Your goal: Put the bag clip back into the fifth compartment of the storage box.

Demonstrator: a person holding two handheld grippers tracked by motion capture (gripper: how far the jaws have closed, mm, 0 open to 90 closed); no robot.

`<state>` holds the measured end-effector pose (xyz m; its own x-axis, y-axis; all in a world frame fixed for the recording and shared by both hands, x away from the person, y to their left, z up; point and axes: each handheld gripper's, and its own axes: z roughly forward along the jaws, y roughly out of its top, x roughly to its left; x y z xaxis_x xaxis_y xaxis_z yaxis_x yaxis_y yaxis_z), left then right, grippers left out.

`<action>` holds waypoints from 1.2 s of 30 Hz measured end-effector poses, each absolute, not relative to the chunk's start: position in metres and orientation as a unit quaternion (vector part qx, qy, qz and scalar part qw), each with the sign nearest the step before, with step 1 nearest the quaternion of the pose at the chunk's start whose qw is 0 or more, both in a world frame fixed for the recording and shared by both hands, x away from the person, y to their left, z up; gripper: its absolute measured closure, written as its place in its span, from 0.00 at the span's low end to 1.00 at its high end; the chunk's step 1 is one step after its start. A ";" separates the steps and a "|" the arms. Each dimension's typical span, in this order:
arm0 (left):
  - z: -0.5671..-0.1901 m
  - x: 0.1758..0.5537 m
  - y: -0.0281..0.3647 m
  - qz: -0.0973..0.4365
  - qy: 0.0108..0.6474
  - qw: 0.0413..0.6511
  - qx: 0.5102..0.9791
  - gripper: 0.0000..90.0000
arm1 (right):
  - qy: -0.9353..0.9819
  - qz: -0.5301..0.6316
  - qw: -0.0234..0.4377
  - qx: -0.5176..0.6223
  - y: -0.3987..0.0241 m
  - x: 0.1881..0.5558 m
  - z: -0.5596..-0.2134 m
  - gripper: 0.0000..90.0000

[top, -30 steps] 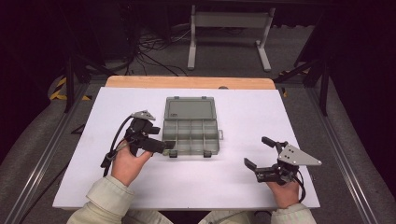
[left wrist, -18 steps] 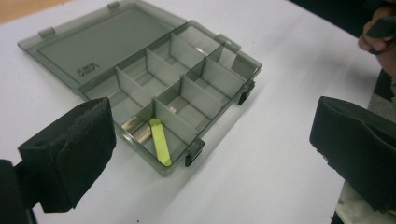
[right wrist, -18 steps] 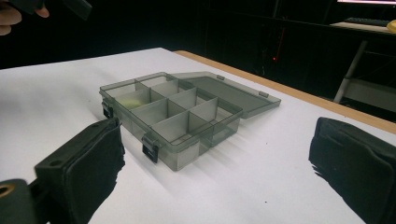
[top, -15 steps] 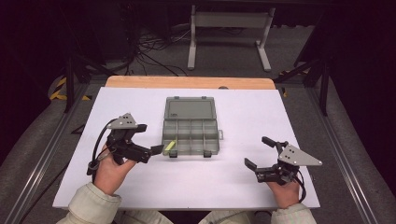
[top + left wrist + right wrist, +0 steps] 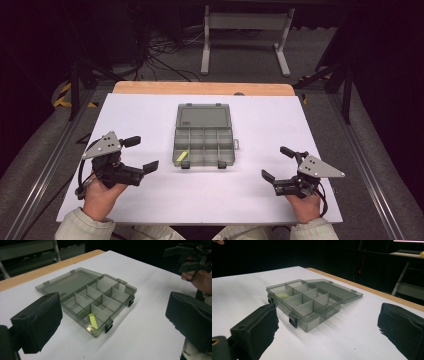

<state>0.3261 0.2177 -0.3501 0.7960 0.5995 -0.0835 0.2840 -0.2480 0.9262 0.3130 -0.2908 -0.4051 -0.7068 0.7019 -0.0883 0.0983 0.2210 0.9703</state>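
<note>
White table [image 5: 150,200] bearing an open compartment box [image 5: 204,142], lid laid flat behind. The left gripper [image 5: 142,172], jaws spread and empty, has drawn back from the box edge since a second ago. A yellow strip [image 5: 93,320] now lies in the near-left compartment, suggesting a completed deposit. Right gripper [image 5: 274,182] open, idle, unchanged.

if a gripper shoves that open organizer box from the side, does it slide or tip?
The organizer box probably slides: it sits low and flat on the smooth white table. It looks light, thin plastic holding one yellow piece, so it may skid fast. The lid, laid flat behind, could make it pivot.
</note>
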 end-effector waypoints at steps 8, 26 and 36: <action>-0.366 0.316 0.239 0.174 0.283 0.574 0.749 0.03 | 0.733 0.562 0.269 0.272 -0.291 0.313 -0.405 0.03; -0.402 0.300 0.273 0.248 0.296 0.589 0.710 0.01 | 0.730 0.564 0.274 0.273 -0.293 0.312 -0.405 0.03; -0.420 0.300 0.283 0.262 0.303 0.584 0.706 0.01 | 0.728 0.565 0.282 0.268 -0.294 0.313 -0.406 0.02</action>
